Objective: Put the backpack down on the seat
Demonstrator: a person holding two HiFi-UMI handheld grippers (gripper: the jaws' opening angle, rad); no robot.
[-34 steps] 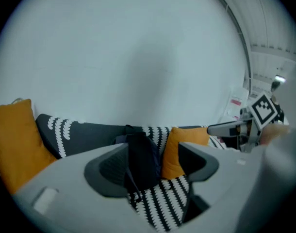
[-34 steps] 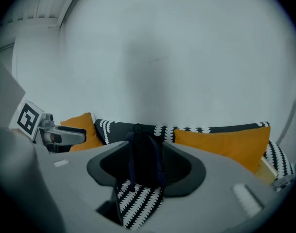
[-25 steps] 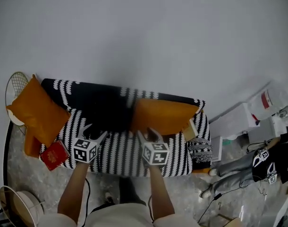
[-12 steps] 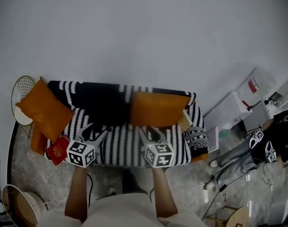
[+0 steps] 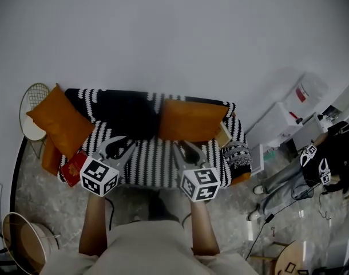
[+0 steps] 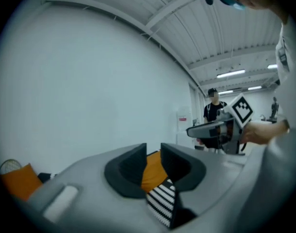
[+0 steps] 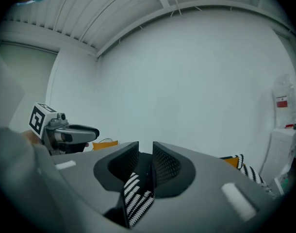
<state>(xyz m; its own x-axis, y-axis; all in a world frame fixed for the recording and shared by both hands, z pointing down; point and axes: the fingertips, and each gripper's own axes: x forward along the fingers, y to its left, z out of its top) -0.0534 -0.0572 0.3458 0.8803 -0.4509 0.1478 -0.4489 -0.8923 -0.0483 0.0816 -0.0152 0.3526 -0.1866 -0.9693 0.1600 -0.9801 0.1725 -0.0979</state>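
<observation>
Black backpack (image 5: 129,116), as best judged, is already on the striped sofa (image 5: 157,168) seat, against the backrest. It lies just ahead of the left gripper (image 5: 124,143), which is nearer than the right gripper (image 5: 183,146). Both claws empty, jaws closing, narrow gap showing. Long axis unclear. Red label (image 5: 301,94) far right, unreadable.

Black backpack (image 5: 130,118) upright on striped seat (image 5: 155,166)

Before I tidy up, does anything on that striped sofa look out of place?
The flat red item sits tilted at the black-and-white striped sofa's front left corner, seemingly overhanging the edge. The large orange cushion beside it leans out past the sofa's left end.
</observation>
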